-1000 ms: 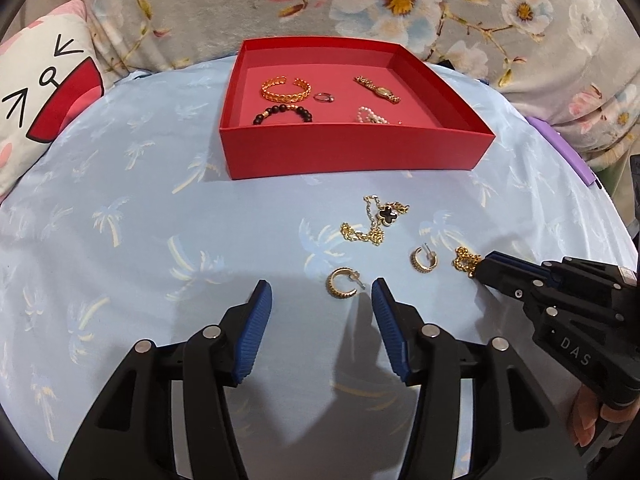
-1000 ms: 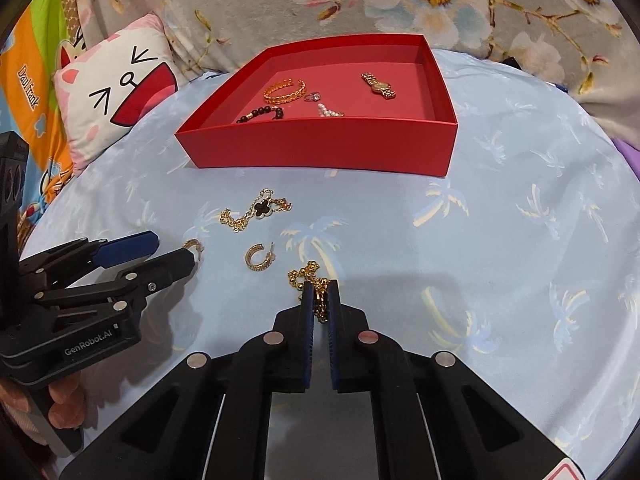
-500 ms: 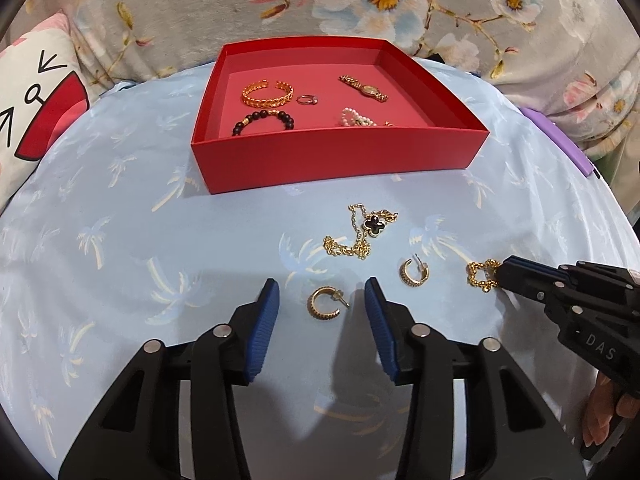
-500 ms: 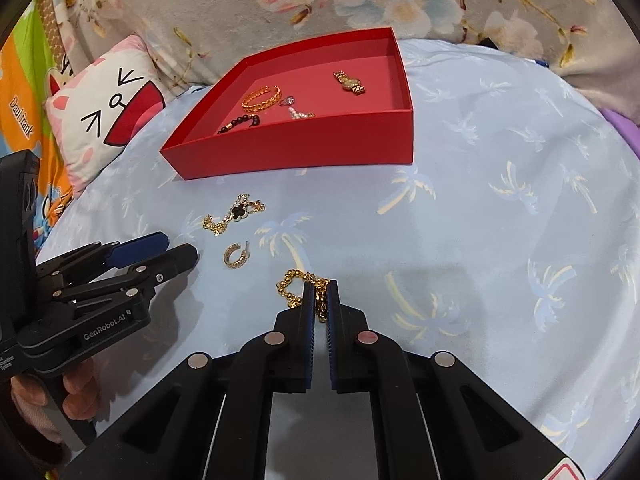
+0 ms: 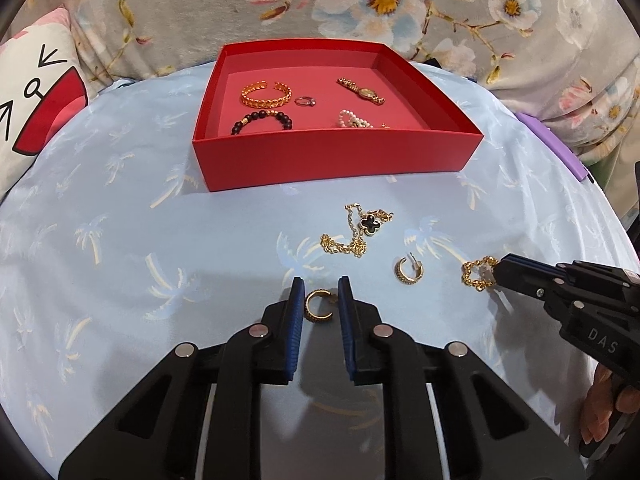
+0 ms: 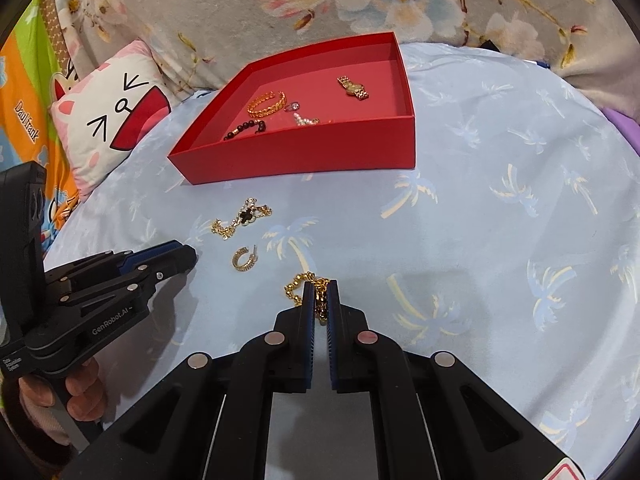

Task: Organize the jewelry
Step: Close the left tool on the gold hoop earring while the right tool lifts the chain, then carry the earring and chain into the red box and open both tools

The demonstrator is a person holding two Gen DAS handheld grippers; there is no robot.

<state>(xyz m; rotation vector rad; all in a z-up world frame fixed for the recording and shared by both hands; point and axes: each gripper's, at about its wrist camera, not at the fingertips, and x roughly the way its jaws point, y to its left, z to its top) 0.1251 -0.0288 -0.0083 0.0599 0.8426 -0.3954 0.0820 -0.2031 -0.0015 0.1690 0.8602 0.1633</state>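
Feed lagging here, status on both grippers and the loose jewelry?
Left gripper open astride hoop earring. Right gripper shut on gold chain. Second hoop earring, clover bracelet on cloth. Red box path unobstructed.

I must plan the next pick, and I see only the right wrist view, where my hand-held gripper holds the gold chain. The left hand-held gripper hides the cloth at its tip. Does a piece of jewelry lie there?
Observer: Yes. In the left wrist view, a gold hoop earring lies on the blue cloth between the fingers of the left hand-held gripper.
Operator: Is it clamped?
Observer: Not yet. The jaws stand open, with a thin gap on each side of the earring.
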